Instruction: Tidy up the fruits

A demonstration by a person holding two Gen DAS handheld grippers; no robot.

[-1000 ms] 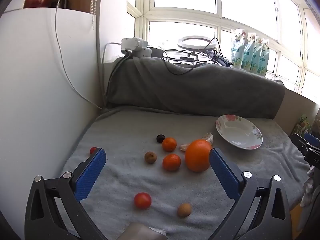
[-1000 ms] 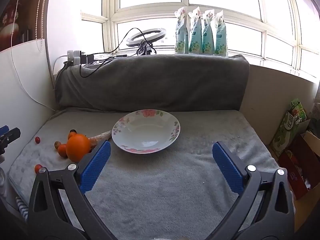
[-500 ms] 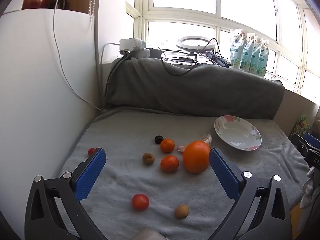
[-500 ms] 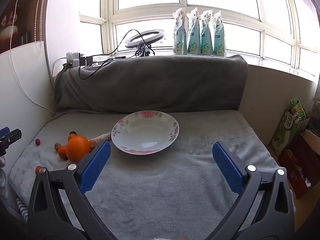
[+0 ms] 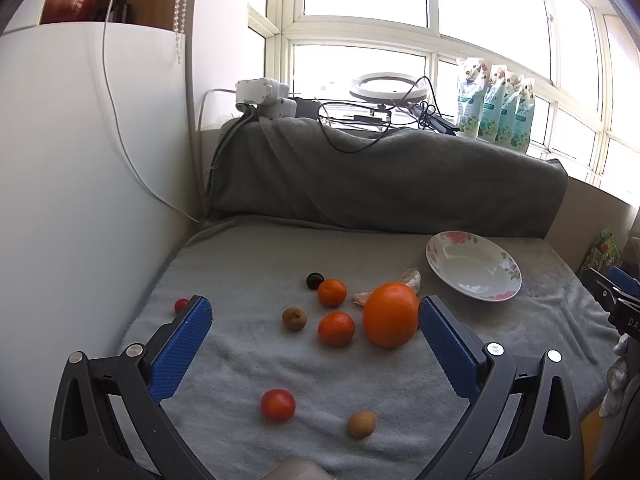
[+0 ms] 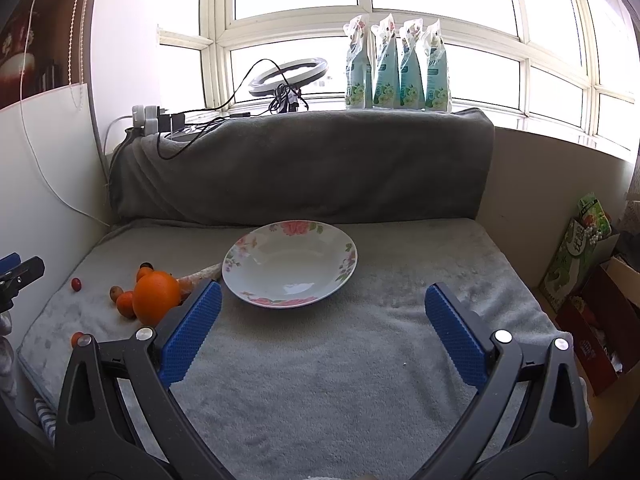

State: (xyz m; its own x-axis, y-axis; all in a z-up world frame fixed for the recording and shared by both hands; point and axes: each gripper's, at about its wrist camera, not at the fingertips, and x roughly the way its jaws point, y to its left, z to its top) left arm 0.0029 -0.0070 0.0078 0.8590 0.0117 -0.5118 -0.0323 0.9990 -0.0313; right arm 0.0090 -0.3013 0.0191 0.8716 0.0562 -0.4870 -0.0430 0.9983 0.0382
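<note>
Bright bay window [image 6: 400,32], grey blanket [image 6: 300,168], white wall [image 5: 80,180]

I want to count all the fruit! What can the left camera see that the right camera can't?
Only the left wrist view shows the brown fruit nearest the camera and the dark fruit. Only the right wrist view shows the green carton and boxes off the right edge. Both show the big orange, the empty flowered plate and an open gripper.

a big orange [image 5: 390,315] sits on the grey blanket [image 5: 248,264], two small tangerines [image 5: 335,328] just left of it and peeled segments [image 5: 409,280] behind it. a dark grape [image 5: 314,280], two brown longans [image 5: 294,318] and two cherry tomatoes [image 5: 278,405] lie scattered around. the flowered plate [image 6: 292,266] lies empty, apart to the right.
</note>
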